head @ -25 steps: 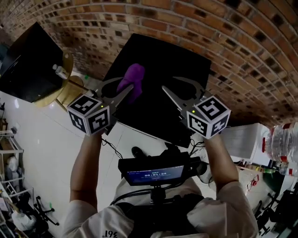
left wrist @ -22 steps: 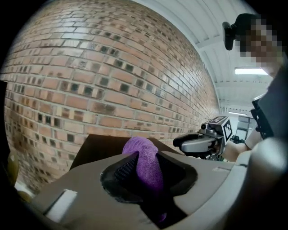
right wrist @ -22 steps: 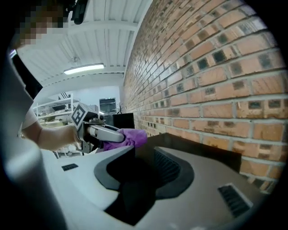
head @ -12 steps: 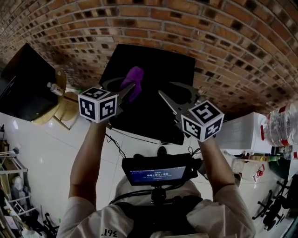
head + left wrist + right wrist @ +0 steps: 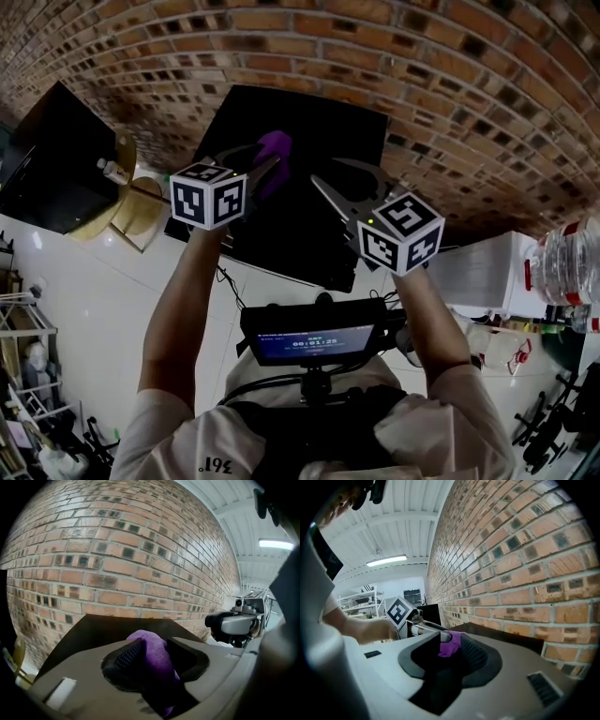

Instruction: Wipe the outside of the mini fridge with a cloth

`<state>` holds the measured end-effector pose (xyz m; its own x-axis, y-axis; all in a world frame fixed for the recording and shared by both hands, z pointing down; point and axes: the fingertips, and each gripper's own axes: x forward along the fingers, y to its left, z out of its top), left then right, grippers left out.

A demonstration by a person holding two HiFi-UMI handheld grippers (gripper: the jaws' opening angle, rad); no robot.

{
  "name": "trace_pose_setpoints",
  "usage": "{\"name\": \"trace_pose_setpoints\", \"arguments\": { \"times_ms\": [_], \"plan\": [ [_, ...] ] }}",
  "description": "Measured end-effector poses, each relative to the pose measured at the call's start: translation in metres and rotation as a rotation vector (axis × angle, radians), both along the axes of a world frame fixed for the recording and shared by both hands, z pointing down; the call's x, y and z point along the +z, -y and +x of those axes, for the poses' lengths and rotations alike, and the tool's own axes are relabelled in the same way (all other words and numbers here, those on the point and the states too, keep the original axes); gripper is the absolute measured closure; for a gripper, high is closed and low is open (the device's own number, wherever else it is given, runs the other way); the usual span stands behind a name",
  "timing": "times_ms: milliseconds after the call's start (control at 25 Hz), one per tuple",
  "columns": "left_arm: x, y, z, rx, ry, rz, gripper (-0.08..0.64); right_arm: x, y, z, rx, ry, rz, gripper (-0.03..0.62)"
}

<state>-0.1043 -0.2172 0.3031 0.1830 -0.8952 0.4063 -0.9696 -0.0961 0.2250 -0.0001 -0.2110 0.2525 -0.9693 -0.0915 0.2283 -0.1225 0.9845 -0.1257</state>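
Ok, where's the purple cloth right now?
Head view, left of centre: the purple cloth sits between the left hand-held gripper's jaws, which have just been opening, over the black mini fridge's top.

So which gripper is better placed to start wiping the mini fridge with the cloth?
Left. The left gripper has the purple cloth between its jaws, which have just been opening, right over the mini fridge. The right gripper is open and empty.
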Motion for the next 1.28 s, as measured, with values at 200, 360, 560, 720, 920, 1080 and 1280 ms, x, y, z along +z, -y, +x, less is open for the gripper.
{"name": "trace_pose_setpoints", "arguments": {
  "times_ms": [200, 360, 560, 720, 920, 1080, 1280],
  "plan": [
    [-0.008, -0.004, 0.004, 0.056, -0.029, 0.057, 0.305, -0.006, -0.001, 0.0, 0.046, -0.005, 0.015, 0.443],
    [-0.026, -0.01, -0.003, 0.119, -0.037, 0.137, 0.275, -0.009, 0.001, -0.005, 0.139, -0.007, 0.029, 0.442],
    [-0.053, -0.037, -0.021, 0.205, -0.045, 0.284, 0.301, -0.004, -0.009, -0.022, 0.255, -0.007, 0.017, 0.443],
    [-0.062, -0.062, -0.034, 0.263, -0.079, 0.384, 0.555, 0.001, -0.023, -0.034, 0.319, 0.024, -0.008, 0.488],
    [-0.049, -0.074, -0.038, 0.31, -0.098, 0.388, 0.555, 0.017, -0.025, -0.039, 0.417, 0.033, -0.035, 0.489],
    [-0.042, -0.075, -0.033, 0.345, -0.057, 0.373, 0.555, 0.029, -0.03, -0.04, 0.456, 0.01, 0.007, 0.489],
    [-0.03, -0.069, -0.036, 0.363, 0.086, 0.332, 0.555, 0.029, -0.031, -0.036, 0.492, -0.019, 0.091, 0.489]
  ]
}}
